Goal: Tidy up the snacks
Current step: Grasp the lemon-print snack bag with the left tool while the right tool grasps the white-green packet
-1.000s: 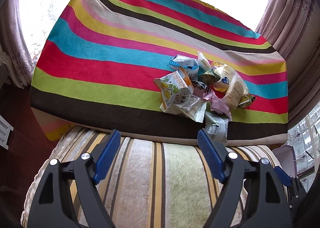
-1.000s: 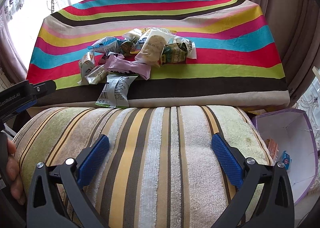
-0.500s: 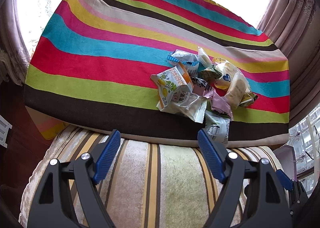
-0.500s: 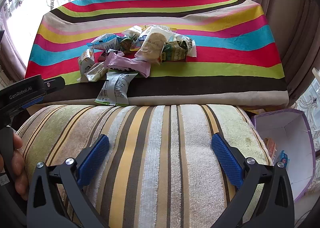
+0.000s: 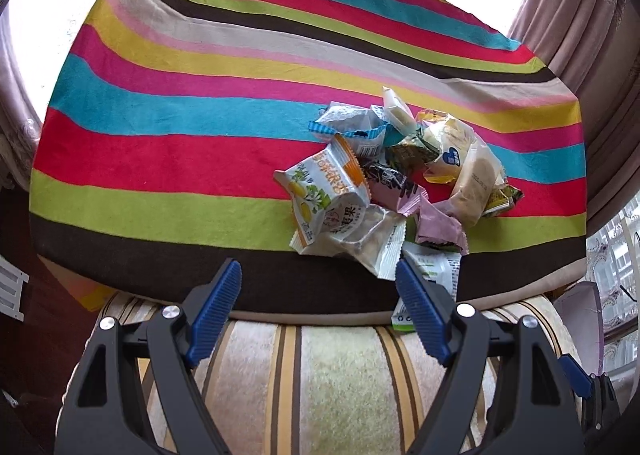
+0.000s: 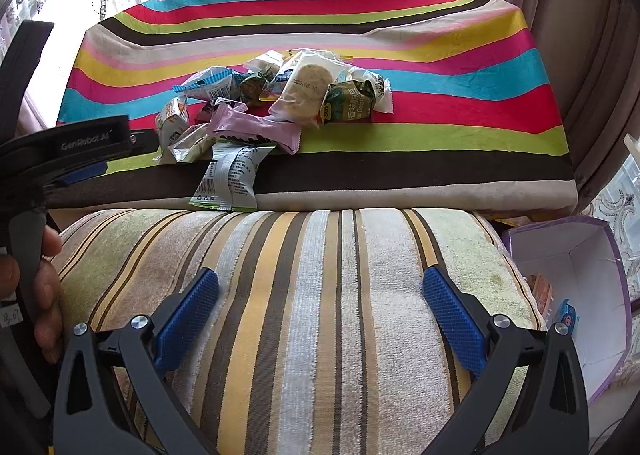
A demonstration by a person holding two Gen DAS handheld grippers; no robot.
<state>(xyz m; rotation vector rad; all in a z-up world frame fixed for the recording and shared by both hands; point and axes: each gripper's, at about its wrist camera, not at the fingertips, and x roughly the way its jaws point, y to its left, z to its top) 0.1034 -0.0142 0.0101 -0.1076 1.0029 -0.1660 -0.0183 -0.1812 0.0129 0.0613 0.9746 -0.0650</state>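
A pile of snack packets lies on a table under a bright striped cloth; it also shows in the right wrist view. A white and green packet hangs over the table's near edge. My left gripper is open and empty, just short of the pile's near side, its right finger in front of that packet. My right gripper is open and empty, further back over the striped cushion.
A white box with a purple rim stands low at the right, with a few small packets inside. Curtains hang at the right of the table. The left gripper's body and the hand holding it show at the left of the right wrist view.
My left gripper has moved forward toward the table and the pile. The right gripper has stayed nearly still. Both stay open.
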